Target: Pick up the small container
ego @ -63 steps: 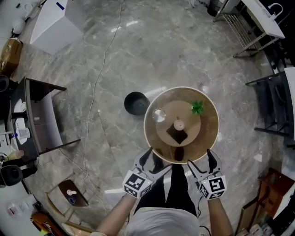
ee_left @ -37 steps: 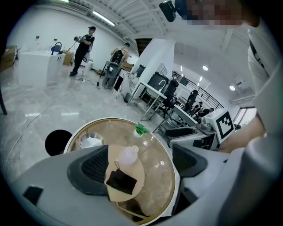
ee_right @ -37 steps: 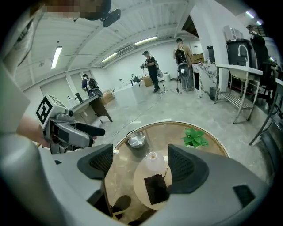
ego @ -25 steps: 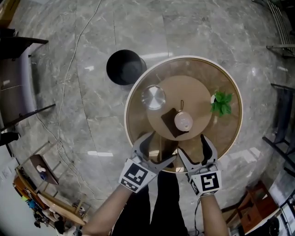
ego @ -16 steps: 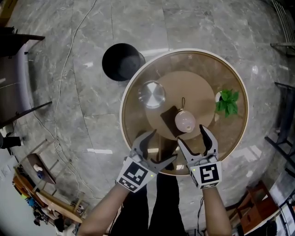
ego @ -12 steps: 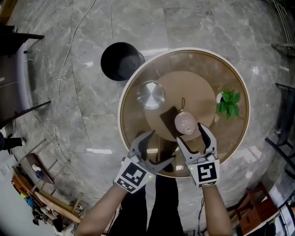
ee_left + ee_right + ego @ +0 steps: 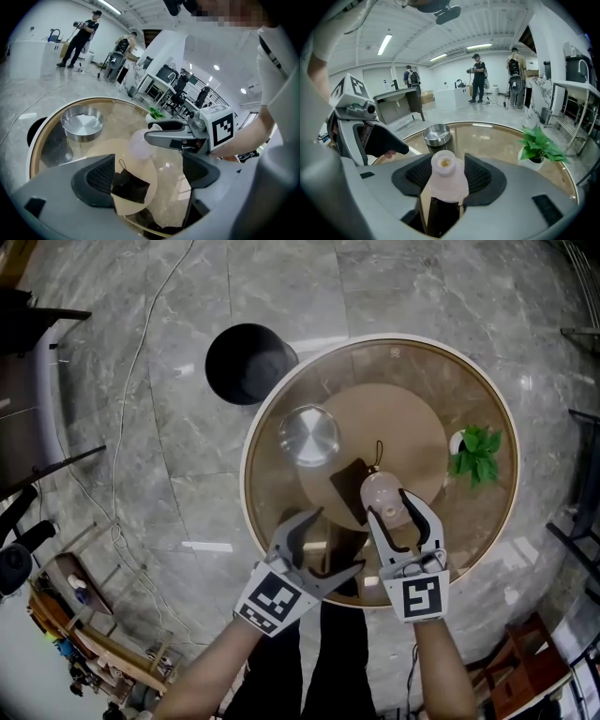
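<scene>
The small container (image 7: 382, 493), a pale pink bottle with an open neck, stands upright on the round wooden disc (image 7: 403, 423) of the glass table. My right gripper (image 7: 392, 505) reaches over the near rim; its jaws have just been closing and the ribbed pads now press both sides of the small container (image 7: 446, 182). A black face mask (image 7: 350, 489) lies on the disc just left of the bottle. My left gripper (image 7: 336, 540) hovers open over the near edge, nothing between its fingers; the black face mask (image 7: 127, 187) shows beyond them.
A steel bowl (image 7: 309, 435) stands on the glass at the left of the disc. A small potted plant (image 7: 476, 454) sits by the table's right rim (image 7: 514, 486). A black bin (image 7: 246, 362) stands on the marble floor beyond the table. People stand far off in the room.
My right gripper has moved forward so the bottle sits between its fingers, and its jaws have narrowed onto it. The left gripper has sunk slightly and stays wide.
</scene>
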